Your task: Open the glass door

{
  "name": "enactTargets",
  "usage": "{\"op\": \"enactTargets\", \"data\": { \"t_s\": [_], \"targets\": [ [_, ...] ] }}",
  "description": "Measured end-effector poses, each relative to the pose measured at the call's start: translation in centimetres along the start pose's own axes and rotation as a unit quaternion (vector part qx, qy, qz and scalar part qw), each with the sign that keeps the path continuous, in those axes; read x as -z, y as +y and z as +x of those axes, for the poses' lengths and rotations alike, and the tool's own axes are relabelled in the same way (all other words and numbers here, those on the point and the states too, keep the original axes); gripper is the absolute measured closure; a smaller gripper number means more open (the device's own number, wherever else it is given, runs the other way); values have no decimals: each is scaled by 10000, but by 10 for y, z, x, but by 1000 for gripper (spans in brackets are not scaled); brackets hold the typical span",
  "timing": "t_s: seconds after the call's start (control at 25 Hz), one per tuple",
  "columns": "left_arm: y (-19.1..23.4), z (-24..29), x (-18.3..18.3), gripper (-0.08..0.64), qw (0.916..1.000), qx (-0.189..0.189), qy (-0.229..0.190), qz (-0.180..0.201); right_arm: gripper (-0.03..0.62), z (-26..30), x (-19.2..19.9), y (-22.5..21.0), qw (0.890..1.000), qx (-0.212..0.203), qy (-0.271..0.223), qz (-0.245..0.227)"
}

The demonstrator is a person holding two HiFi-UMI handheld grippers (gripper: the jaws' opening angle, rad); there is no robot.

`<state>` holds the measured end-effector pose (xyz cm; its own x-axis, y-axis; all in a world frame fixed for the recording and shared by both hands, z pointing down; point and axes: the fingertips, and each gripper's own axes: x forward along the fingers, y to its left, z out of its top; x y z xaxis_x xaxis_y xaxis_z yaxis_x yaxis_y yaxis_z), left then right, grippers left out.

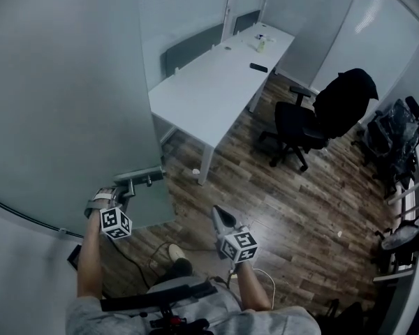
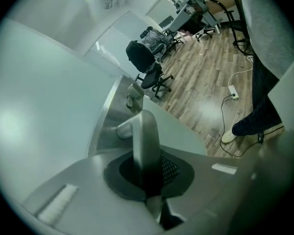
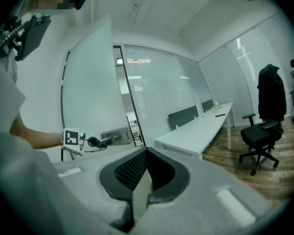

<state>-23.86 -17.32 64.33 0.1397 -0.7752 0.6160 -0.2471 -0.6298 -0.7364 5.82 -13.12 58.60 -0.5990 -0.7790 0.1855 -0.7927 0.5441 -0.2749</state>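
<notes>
While left fingers [image 2: 121,174] clamp the glass door handle [image 2: 143,131], right fingers [image 3: 130,169] closed, empty, well apart.

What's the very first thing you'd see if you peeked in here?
The big glass door on the left stands out most, with the left gripper shut on its metal handle. Beyond it a long white desk stretches away. To its right, a black office chair with a dark jacket over its back stands on the wooden floor.
</notes>
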Motion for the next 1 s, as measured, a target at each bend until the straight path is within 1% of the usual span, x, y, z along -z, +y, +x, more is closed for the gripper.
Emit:
{"op": "enactTargets", "data": {
  "t_s": [0.24,0.64,0.72,0.84,1.0],
  "targets": [
    [-17,-15,-7,560,9999,119,-67,65,591,-27,7,2,10000,64,26,-43],
    [-43,-40,-12,559,9994,222,-144,218,591,-64,12,15,9999,91,-72,-72],
    [-48,-45,-13,560,9992,203,-158,291,591,-73,15,18,9999,92,-81,-71],
    [-55,-49,-12,560,9986,228,-65,469,591,-85,19,23,9999,92,-83,-41],
    [-61,-58,-12,560,9985,386,-99,363,591,-101,28,29,9999,107,-68,24]
  ]
}}
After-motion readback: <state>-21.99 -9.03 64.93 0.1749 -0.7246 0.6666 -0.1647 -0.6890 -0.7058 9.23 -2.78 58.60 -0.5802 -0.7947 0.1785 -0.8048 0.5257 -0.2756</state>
